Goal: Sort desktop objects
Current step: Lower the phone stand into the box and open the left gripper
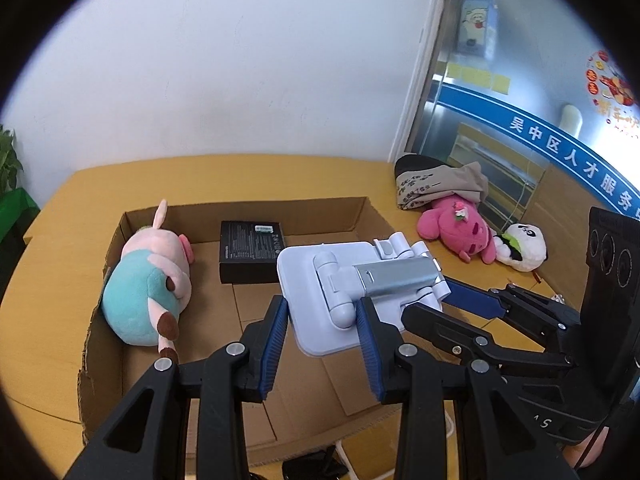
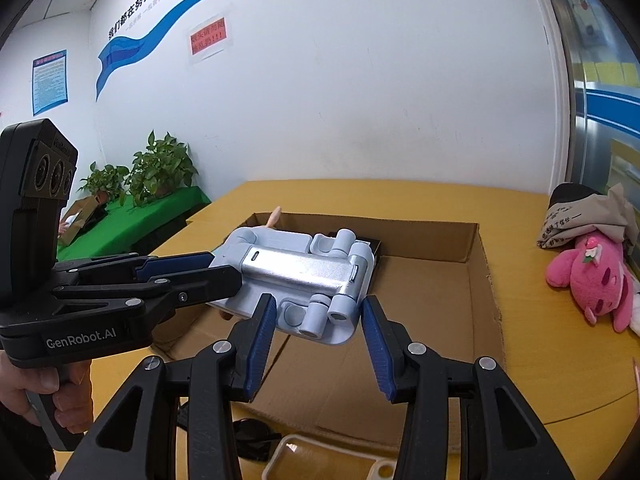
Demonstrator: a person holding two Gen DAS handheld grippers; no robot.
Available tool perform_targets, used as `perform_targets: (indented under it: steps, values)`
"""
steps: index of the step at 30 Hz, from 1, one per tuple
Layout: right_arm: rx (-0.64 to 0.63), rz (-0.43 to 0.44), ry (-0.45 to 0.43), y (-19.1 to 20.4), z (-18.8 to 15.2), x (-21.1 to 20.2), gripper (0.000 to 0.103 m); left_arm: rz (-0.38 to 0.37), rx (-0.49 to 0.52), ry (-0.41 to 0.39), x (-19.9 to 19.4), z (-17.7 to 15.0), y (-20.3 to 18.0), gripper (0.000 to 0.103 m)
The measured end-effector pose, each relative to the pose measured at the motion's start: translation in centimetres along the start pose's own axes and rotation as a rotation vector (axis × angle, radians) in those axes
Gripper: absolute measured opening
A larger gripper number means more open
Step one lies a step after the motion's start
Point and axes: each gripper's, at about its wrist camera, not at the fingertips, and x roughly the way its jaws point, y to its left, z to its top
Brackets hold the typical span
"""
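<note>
The pale phone stand [image 1: 320, 280] is held clamped by left tongs [image 1: 322, 340] and right tongs [image 2: 320, 340] above the cardboard box [image 1: 256, 210] at the tabletop's [image 1: 240, 176] near edge

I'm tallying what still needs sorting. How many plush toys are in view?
3: a pink-and-teal pig inside the cardboard box, a pink one and a panda on the table beside it. Others may be hidden.

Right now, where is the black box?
In the left wrist view the black box lies flat inside the cardboard box, near its far wall, between the pig plush and the held phone stand.
</note>
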Motion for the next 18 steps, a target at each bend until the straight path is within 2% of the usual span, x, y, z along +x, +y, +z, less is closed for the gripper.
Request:
perform_targets:
  steps: [8,13,18]
  values:
    - [0.037,0.038,0.086,-0.6,1.8,7.0,0.047,0.03,-0.041,0.058,4.4,1.9,4.4,0.034]
    - [0.084,0.041,0.17,-1.9,2.3,11.8,0.047,0.021,-0.081,0.137,8.4,2.7,6.9,0.034]
    - [0.155,0.046,0.273,-3.7,1.6,15.7,0.048,0.022,-0.116,0.233,12.1,2.0,8.5,0.034]
